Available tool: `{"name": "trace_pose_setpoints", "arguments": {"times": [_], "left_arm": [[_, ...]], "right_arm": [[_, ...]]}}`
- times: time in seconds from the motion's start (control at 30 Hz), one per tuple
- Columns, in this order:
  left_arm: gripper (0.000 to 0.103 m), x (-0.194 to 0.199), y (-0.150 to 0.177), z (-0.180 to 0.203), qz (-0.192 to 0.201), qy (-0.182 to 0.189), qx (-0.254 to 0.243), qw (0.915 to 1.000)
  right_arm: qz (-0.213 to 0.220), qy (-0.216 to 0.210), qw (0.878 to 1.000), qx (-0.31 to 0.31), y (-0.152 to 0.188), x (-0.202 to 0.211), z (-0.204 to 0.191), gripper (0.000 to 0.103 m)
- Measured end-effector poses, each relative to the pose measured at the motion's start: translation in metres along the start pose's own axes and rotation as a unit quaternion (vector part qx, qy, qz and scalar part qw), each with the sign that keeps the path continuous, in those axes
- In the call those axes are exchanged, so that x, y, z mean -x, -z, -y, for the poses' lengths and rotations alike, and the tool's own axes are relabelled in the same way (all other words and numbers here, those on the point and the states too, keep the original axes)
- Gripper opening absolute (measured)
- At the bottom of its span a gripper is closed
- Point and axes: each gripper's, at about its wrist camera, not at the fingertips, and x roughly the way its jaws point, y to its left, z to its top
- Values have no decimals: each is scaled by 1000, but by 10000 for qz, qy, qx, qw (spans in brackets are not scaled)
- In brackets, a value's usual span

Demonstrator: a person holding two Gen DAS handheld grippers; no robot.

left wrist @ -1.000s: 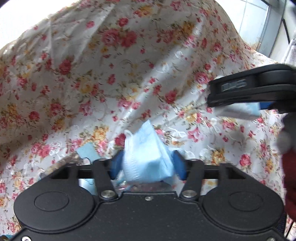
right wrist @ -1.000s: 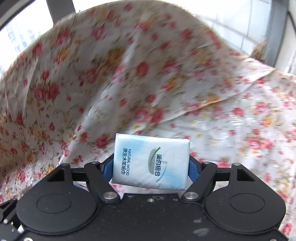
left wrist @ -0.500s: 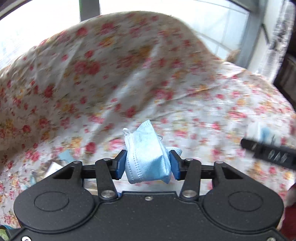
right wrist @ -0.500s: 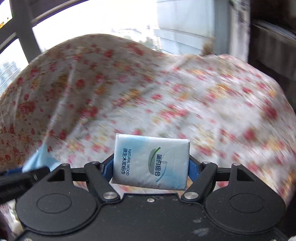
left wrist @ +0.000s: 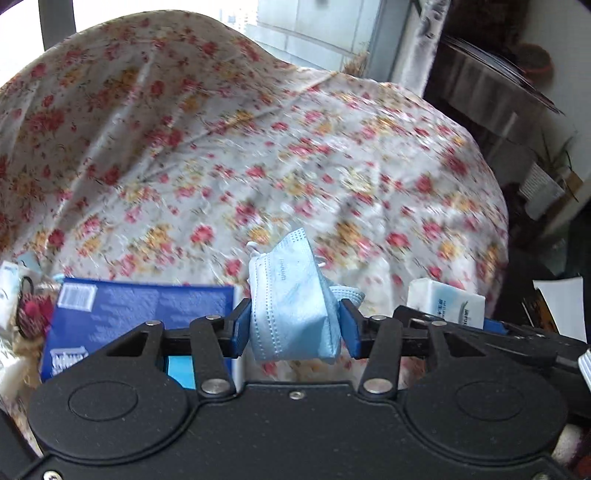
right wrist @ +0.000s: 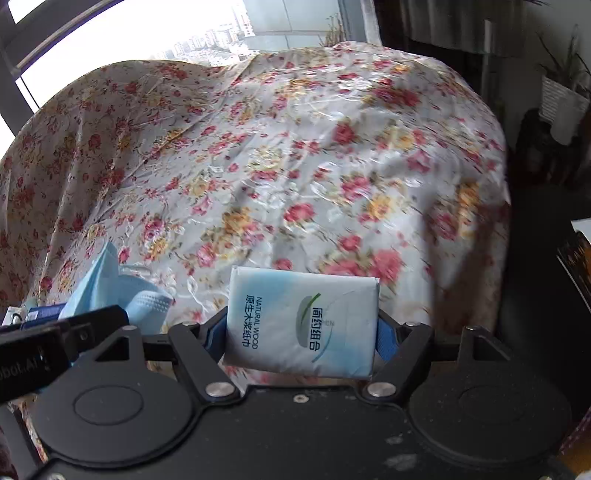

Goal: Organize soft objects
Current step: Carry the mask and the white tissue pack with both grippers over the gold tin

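The left hand-held gripper is clamped on a folded light-blue face mask, its blue pads pressing the mask from both sides so that the mask stands up between them and its white ear loop pokes out at the upper left. The right hand-held gripper holds a pack of pocket tissues, white and pale blue with a green swoosh and printed lettering; the pack lies flat between the pads, which grip its two short ends.

The two grippers sit side by side. In the left wrist view the tissue pack shows just to the right of the mask, and in the right wrist view the mask shows at lower left, beside the black body of the left gripper.

Below the left gripper and to its left lies a dark blue box with a barcode label near its top corner. Further left, at the edge of the view, sits some small clutter too blurred to name.

Beyond both grippers spreads a floral cloth, white with red and yellow flowers, draped over a rounded, humped shape. Behind it is a bright window, and dark furniture stands off to the right.
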Motion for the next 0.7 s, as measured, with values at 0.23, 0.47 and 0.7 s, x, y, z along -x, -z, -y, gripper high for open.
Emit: {"name": "trace_pose_setpoints", "arguments": {"times": [0.23, 0.47, 0.7], "left_arm": [[49, 25, 35, 22, -172, 125, -138, 9997], [49, 49, 71, 23, -342, 133, -34, 9993], [49, 83, 105, 11, -260, 23, 334, 9991]], "right_arm": [[57, -60, 10000, -40, 32, 34, 19, 75], [-51, -236, 9997, 17, 58, 59, 29, 75], [-105, -479, 9982, 344, 78, 83, 19, 75]]}}
